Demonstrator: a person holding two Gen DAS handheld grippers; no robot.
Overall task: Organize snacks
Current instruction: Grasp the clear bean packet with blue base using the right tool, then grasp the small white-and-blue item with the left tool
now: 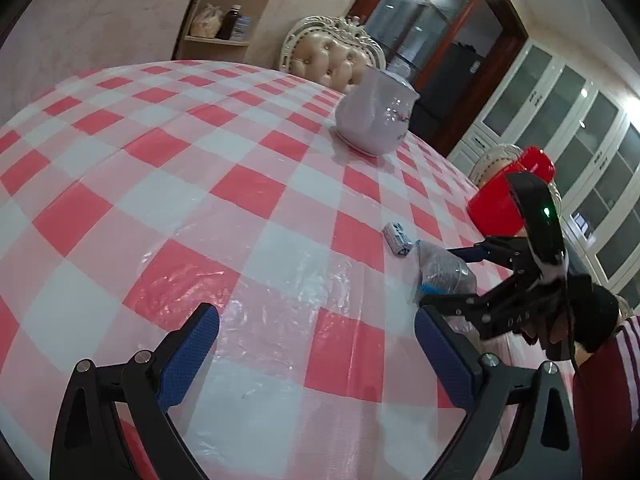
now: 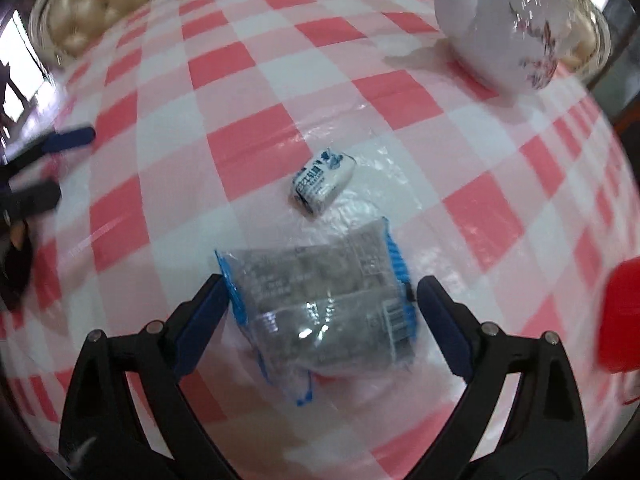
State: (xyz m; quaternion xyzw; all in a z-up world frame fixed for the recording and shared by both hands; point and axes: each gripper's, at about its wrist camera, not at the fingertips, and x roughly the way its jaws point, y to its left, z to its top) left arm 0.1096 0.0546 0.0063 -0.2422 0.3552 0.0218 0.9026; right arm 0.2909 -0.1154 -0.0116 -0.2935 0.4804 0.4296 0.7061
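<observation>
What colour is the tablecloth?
Red, pink and white checks on the tablecloth, best seen in the left wrist view.

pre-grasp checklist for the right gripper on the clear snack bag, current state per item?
1. Right gripper jaws open: ok, standing wide.
2. Clear snack bag between the fingers: ok, it lies on the tablecloth inside the gap.
3. Pads pressing the bag: not ok, not clamped yet.
4. Small wrapped candy clear of the jaws: ok, beyond the bag.
5. Left gripper out of the way: ok, open and empty over bare cloth.
6. Red container ready to receive: cannot tell, only an edge shows.
</observation>
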